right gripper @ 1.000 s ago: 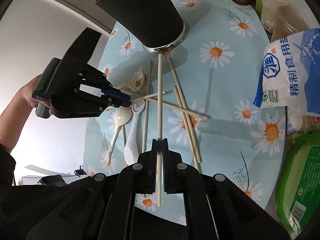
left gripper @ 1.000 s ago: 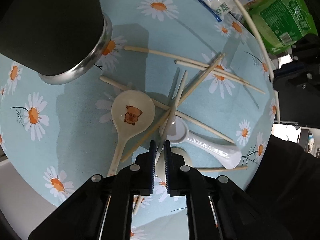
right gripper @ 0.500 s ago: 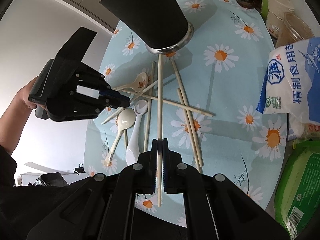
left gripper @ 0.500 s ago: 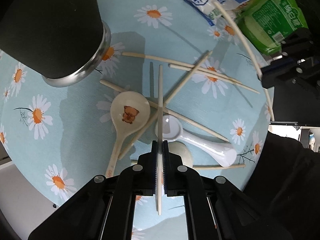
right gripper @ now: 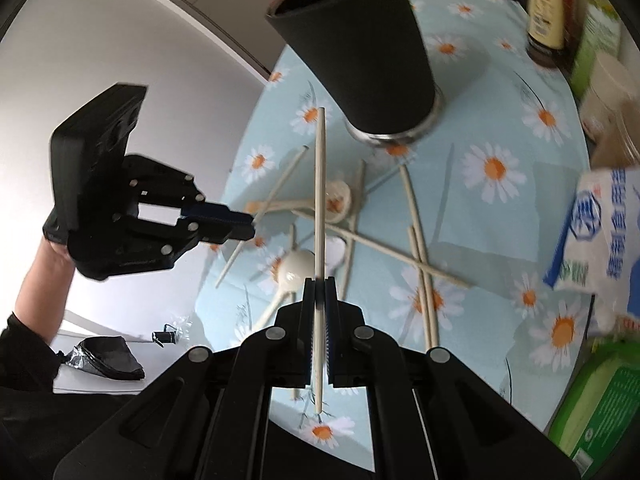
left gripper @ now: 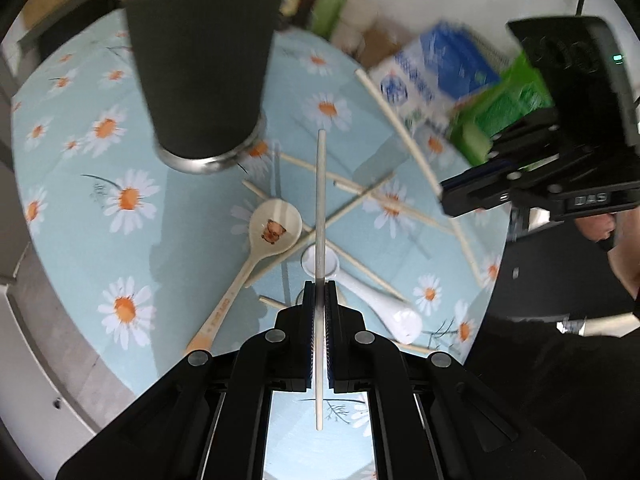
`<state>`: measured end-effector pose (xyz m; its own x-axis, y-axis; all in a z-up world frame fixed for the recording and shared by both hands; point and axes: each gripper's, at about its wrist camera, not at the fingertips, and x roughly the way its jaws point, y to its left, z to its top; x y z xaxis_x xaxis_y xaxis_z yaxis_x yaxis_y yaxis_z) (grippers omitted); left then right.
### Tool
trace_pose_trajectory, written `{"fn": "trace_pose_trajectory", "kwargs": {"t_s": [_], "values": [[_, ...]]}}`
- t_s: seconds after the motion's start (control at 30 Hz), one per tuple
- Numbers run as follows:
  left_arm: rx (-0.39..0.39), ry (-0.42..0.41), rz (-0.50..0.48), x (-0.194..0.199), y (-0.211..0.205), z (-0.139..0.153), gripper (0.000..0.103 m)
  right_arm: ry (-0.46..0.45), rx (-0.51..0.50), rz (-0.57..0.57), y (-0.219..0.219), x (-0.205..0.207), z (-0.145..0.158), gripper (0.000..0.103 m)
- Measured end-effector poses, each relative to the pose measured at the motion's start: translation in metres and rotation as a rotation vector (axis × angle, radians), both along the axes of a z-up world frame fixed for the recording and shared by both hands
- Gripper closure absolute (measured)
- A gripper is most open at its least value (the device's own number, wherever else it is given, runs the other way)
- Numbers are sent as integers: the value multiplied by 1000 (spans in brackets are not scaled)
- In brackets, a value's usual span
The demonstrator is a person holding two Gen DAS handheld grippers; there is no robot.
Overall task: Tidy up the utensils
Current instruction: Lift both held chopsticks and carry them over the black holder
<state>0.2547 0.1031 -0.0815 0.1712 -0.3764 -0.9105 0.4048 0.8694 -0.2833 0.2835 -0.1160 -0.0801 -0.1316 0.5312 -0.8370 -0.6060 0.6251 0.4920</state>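
My left gripper is shut on a pale chopstick that sticks straight out over the table. My right gripper is shut on another chopstick, its tip close to the side of the black cup. The same black cup stands upright at the upper left in the left wrist view. Several loose chopsticks lie crossed on the daisy-print cloth, with a cream bear-print spoon and a white spoon below the held sticks. In the right wrist view the left gripper appears at the left.
A blue-and-white bag and a green packet sit at the table's right side. Bottles and jars stand at the back right. The round table's edge curves near; a person's hand holds the left tool.
The left gripper took a chopstick off the pile and lifted it, tilting up so the cup's side now shows. The right gripper rose a little with its chopstick.
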Motion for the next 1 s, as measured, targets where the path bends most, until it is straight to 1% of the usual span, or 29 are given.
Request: {"fn": "trace_pose_trajectory", "kwargs": {"t_s": [0.1, 0.27, 0.57, 0.63, 0.7, 0.87, 1.0], "values": [[-38, -47, 69, -10, 6, 9, 100, -6, 27, 12, 9, 5, 7, 97], [-112, -147, 196, -21, 28, 38, 100, -31, 81, 8, 18, 16, 22, 97], [-240, -310, 378, -17, 57, 69, 100, -100, 212, -48, 29, 49, 47, 97], [-262, -350, 402, -13, 61, 77, 100, -128, 241, -67, 31, 56, 53, 97], [-289, -397, 424, -9, 64, 86, 100, -132, 285, -82, 32, 64, 59, 97], [-345, -486, 480, 6, 70, 103, 100, -198, 385, -122, 35, 82, 76, 97], [-351, -563, 498, 17, 66, 117, 100, -250, 435, -190, 31, 95, 91, 97]]}}
